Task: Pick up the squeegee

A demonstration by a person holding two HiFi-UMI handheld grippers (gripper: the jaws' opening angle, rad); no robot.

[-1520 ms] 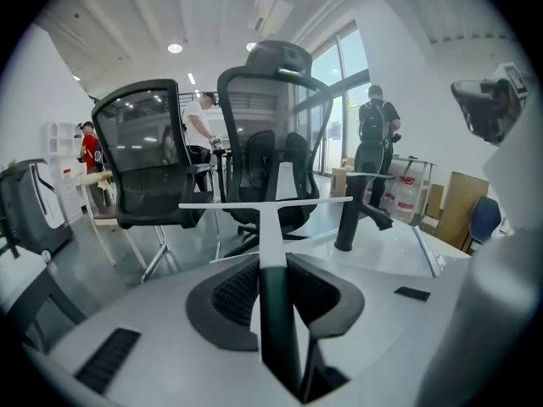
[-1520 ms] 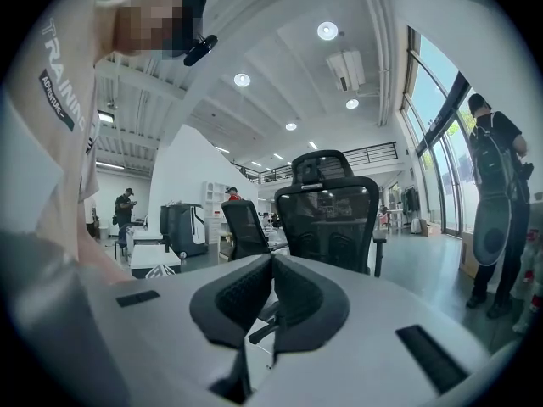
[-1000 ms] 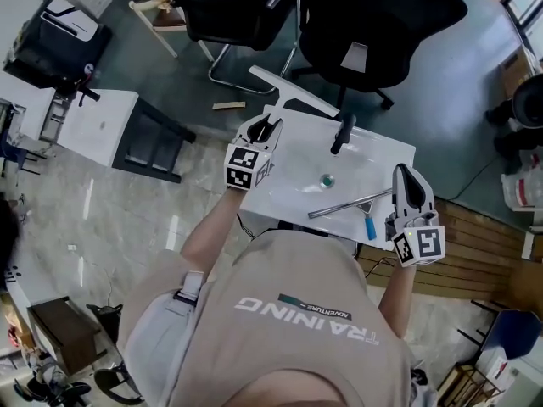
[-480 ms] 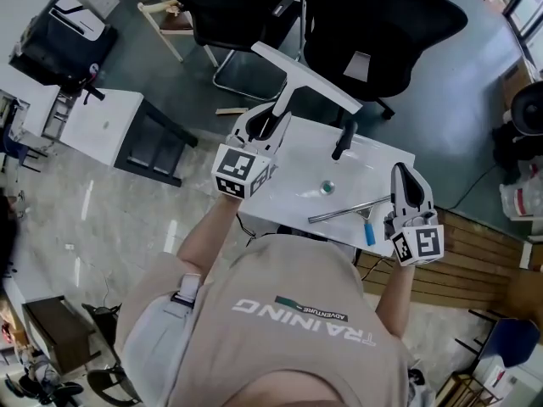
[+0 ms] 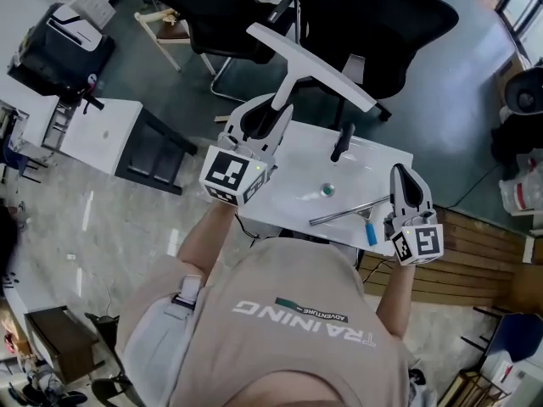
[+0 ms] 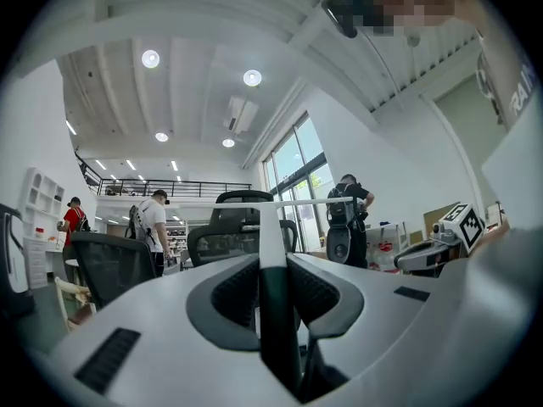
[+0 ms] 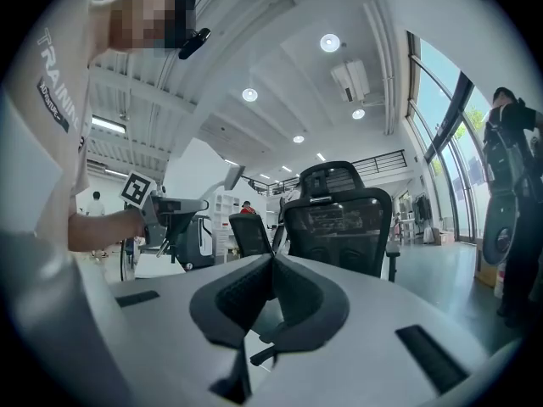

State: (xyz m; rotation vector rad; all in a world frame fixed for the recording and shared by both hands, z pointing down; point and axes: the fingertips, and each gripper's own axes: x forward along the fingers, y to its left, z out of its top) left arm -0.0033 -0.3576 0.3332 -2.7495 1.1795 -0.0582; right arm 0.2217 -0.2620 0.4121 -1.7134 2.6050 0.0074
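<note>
Squeegee (image 5: 310, 64) handle points forward from clamped left gripper (image 5: 270, 119), blade crosswise; right gripper (image 5: 404, 176) closed.

The table (image 5: 293, 185) is bare across its left half and middle. That leaves open room beneath the left gripper (image 5: 273, 119) and the squeegee (image 5: 310, 64) it holds above the table's upper left edge. Obstacles sit toward the right: a black handle (image 5: 342, 142) at upper centre, a small green thing (image 5: 327, 191) mid-table, and a metal bar (image 5: 344, 212) with a blue grip (image 5: 370, 230) at lower right, just beside the right gripper (image 5: 402, 176). Chairs (image 5: 373, 24) crowd the top of the frame, close behind the squeegee's blade. The floor at left lies open up to a white desk (image 5: 97, 130).
</note>
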